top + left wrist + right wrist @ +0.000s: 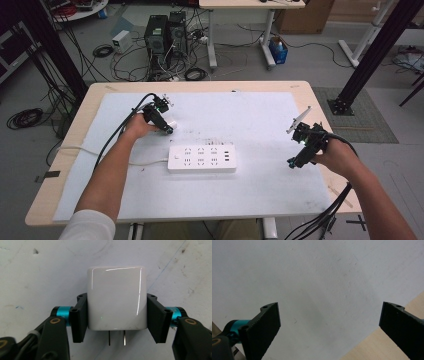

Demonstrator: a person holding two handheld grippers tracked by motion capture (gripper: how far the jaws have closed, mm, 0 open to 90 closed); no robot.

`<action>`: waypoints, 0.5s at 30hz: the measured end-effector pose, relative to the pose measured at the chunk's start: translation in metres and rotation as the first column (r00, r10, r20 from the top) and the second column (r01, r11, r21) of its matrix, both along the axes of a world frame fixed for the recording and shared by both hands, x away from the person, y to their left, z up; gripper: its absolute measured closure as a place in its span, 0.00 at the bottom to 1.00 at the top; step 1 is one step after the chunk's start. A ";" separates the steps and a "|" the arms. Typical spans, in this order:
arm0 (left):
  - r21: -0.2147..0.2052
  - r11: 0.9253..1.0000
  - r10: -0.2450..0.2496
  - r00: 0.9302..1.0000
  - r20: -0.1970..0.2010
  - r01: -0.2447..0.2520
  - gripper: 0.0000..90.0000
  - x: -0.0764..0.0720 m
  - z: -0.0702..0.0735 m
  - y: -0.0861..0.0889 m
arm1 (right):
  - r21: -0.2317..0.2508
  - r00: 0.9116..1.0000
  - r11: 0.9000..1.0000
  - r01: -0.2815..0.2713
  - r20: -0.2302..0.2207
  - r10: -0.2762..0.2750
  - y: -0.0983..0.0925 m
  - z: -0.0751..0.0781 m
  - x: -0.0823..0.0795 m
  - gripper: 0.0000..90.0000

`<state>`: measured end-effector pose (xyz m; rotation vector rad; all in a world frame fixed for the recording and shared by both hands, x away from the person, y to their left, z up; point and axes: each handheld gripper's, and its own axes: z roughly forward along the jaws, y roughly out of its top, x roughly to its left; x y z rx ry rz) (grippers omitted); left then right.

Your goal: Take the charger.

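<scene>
White charger [116, 298] clamped in left gripper [117, 317], mid-mat [260, 120].

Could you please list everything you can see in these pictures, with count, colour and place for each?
charger plug: one, glossy white, two metal prongs, clamped between the left tongs, above the mat
power strip: one, white, mid-table on the mat, its white cable running off to the left
mat: one, pale blue-white, scuffed, covering most of the table
table: one, light wood, its edge showing around the mat
computer towers: two, black, on the floor beyond the table amid loose cables
blue box: one, by the leg of the far desk
left tongs: one pair, black jaws with teal collars, shut on the plug
right tongs: one pair, black, jaws wide apart, nothing between them, over the table's right edge
forearms: two, entering from the bottom
</scene>
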<state>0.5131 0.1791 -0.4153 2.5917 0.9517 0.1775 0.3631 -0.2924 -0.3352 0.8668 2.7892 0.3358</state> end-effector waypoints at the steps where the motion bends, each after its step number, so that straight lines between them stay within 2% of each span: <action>1: 0.001 1.000 0.000 1.000 0.000 0.000 0.47 0.000 0.000 0.000 | 0.001 1.000 1.000 -0.001 0.000 0.001 0.000 0.000 0.000 0.03; 6: 0.008 1.000 -0.003 1.000 0.005 0.003 0.47 -0.001 0.000 0.000 | 0.001 1.000 1.000 -0.009 0.005 0.009 0.001 0.001 0.000 0.03; 8: -0.001 1.000 0.016 1.000 0.014 -0.016 0.47 -0.003 0.000 0.001 | 0.001 1.000 1.000 -0.002 0.005 0.002 0.001 0.001 -0.001 0.03; 9: 0.011 1.000 0.014 1.000 0.016 -0.014 0.47 -0.003 0.001 0.002 | 0.000 1.000 1.000 0.003 0.004 -0.003 0.001 0.001 -0.002 0.03; 15: -0.034 0.999 0.031 0.999 0.030 -0.030 0.47 -0.011 0.014 0.011 | -0.006 1.000 1.000 0.010 0.026 -0.010 0.001 0.002 -0.002 0.03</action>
